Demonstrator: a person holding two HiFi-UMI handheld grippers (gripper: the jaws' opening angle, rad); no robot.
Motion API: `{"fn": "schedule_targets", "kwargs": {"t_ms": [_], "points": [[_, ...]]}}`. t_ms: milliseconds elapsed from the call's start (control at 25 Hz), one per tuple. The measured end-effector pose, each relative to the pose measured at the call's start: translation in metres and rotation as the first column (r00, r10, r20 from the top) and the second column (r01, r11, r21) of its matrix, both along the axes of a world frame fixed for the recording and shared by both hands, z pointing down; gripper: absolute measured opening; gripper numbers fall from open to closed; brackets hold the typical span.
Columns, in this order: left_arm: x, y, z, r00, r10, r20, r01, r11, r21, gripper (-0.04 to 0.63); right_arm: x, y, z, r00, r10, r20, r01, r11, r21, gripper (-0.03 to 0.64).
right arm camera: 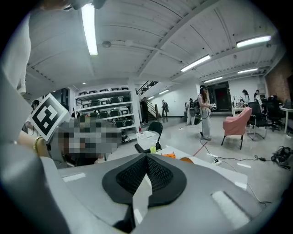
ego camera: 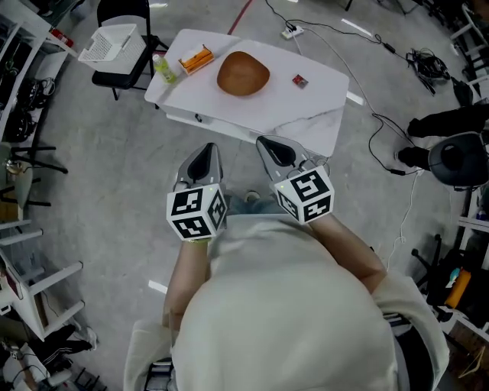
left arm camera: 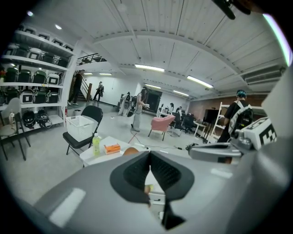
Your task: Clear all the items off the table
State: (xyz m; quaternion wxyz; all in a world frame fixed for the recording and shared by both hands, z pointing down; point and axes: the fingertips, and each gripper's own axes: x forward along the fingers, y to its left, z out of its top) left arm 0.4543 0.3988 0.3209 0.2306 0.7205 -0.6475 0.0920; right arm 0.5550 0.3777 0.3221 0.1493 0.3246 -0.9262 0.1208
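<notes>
Short of the table (ego camera: 321, 99), the left gripper (ego camera: 207, 150) and right gripper (ego camera: 264, 142) are closed and empty, seemingly on approach; next, one must open for the bowl (ego camera: 243, 74).

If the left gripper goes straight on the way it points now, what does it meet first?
Probably the near edge of the white table, close to the wooden bowl; depth is unclear.

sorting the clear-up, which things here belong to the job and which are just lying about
Job: wooden bowl, orange box, green bottle, small red item, all on the white table.

Lying about: power strip, floor cables, black chair with white basket.
</notes>
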Motion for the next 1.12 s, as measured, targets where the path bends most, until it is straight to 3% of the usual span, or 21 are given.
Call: {"fn": "schedule_targets", "kwargs": {"t_ms": [280, 640, 1120], "points": [[0.032, -0.031, 0.003, 0.994, 0.107, 0.013, -0.107, 0.994, -0.006, 0.009, 0.048, -0.021, 0.006, 0.990, 0.142, -0.002, -0.142, 0.990, -0.013, -0.003], [0.076, -0.075, 0.013, 0.966, 0.257, 0.018, -0.257, 0.966, -0.017, 0.009, 0.096, -0.047, 0.016, 0.954, 0.299, -0.017, -0.299, 0.954, -0.025, -0.003], [0.099, -0.151, 0.038, 0.936, 0.349, 0.034, -0.347, 0.936, -0.051, 0.009, 0.126, -0.109, 0.045, 0.916, 0.393, -0.084, -0.398, 0.915, -0.068, -0.003]]}}
